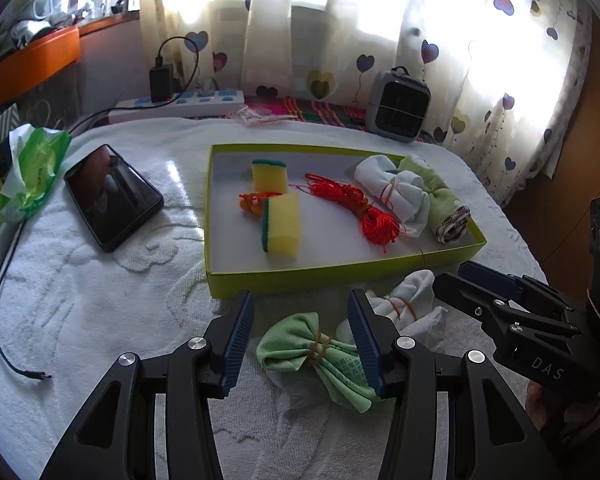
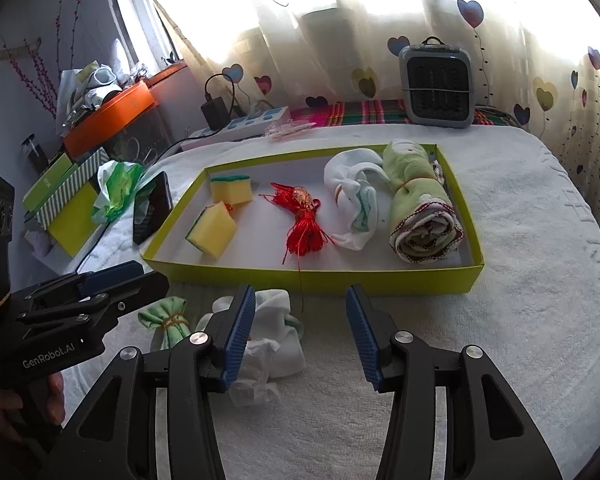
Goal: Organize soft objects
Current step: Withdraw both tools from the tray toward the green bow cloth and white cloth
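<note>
A green cloth bundle point(image 1: 316, 352) tied with a rubber band lies on the white towel, between the fingers of my left gripper point(image 1: 302, 340), which is open around it. Just right of it lies a white cloth bundle point(image 1: 404, 296). In the right wrist view my right gripper point(image 2: 302, 336) stands open, and the white bundle point(image 2: 272, 332) shows beside and behind its left finger. A yellow-green tray point(image 1: 332, 270) beyond them holds two yellow sponges point(image 1: 282, 224), a red cord bundle point(image 1: 364, 212), a white cloth point(image 1: 396, 192) and a rolled green towel point(image 1: 440, 200).
A black phone point(image 1: 112, 196) and a green plastic bag point(image 1: 32, 168) lie left of the tray. A loose cable point(image 1: 4, 320) runs along the towel's left edge. A power strip point(image 1: 180, 104) and a grey heater point(image 1: 398, 106) stand at the back by the curtain.
</note>
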{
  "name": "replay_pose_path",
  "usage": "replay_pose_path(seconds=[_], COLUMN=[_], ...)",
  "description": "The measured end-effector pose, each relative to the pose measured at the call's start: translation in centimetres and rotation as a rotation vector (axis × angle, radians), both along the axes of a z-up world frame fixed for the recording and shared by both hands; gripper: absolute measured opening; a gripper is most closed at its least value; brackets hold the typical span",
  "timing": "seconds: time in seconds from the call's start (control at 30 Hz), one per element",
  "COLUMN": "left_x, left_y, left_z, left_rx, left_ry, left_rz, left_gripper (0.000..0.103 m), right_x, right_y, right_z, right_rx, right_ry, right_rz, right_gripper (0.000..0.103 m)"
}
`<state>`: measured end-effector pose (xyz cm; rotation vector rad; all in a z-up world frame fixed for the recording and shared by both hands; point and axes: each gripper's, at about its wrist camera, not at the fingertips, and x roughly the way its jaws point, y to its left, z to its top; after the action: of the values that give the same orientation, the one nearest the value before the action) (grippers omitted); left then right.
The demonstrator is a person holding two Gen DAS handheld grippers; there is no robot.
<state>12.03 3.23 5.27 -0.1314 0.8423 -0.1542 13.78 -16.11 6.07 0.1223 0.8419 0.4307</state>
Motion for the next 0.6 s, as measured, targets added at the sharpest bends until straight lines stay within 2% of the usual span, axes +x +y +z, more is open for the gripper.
replay_pose_path(seconds=[0.3, 0.6], left_x=[-1.3, -1.9], left_y=[1.9, 2.7], left_z=[-1.0, -1.6], left_rx=[-0.054, -0.076], left_ry=[0.018, 0.033], left_rz=[0.032, 0.037], left_gripper=[0.048, 0.048], right_x=[-0.6, -1.2], right_y=[0.7, 1.7], right_z=[-0.8, -1.8], right_rx=[-0.002, 0.006], right_ry=[0.031, 0.074], right_rz=[0.040, 0.082], right_gripper=[0.052, 0.053])
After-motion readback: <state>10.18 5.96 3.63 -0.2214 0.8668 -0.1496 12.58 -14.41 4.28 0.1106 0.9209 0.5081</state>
